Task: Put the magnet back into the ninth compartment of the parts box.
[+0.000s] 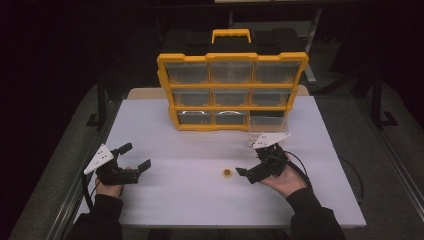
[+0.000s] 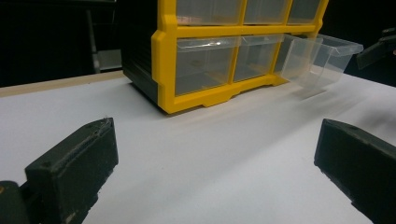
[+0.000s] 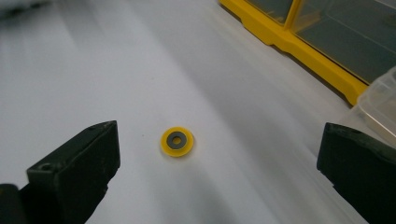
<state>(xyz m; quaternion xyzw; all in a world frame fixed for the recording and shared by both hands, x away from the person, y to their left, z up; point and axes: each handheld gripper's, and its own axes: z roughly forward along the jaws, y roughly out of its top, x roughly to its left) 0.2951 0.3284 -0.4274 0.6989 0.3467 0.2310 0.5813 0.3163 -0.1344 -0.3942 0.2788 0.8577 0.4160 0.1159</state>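
I see the small yellow disc (image 1: 227, 173) lying flat on the white bench (image 1: 165, 130), a little right of the middle and closer to the near edge than to the far edge. In the right gripper view the disc (image 3: 177, 141) has a dark centre with a small hole, and it lies between the two black jaws but further out than their tips, not touching them.

My right tool (image 1: 248, 173) is just beside the disc on its right side, pointing to the left, low over the bench. Its jaws stand wide apart and they hold nothing. The right hand (image 1: 286, 181) carries it from below, near the right part of the near edge.

My left tool (image 1: 135, 156) is near the left edge of the bench, well apart from the disc. Its jaws also stand wide apart and are empty. The left hand (image 1: 109, 189) holds it close to the near left corner.

At the far edge stands a yellow organizer (image 1: 232, 91) with rows of clear drawers and a yellow handle on top. One clear drawer (image 2: 321, 58), the bottom one on the right side, is pulled out and tilts down to the bench. In the high view this drawer (image 1: 268, 125) is just beyond my right tool. I cannot tell if something lies in it.
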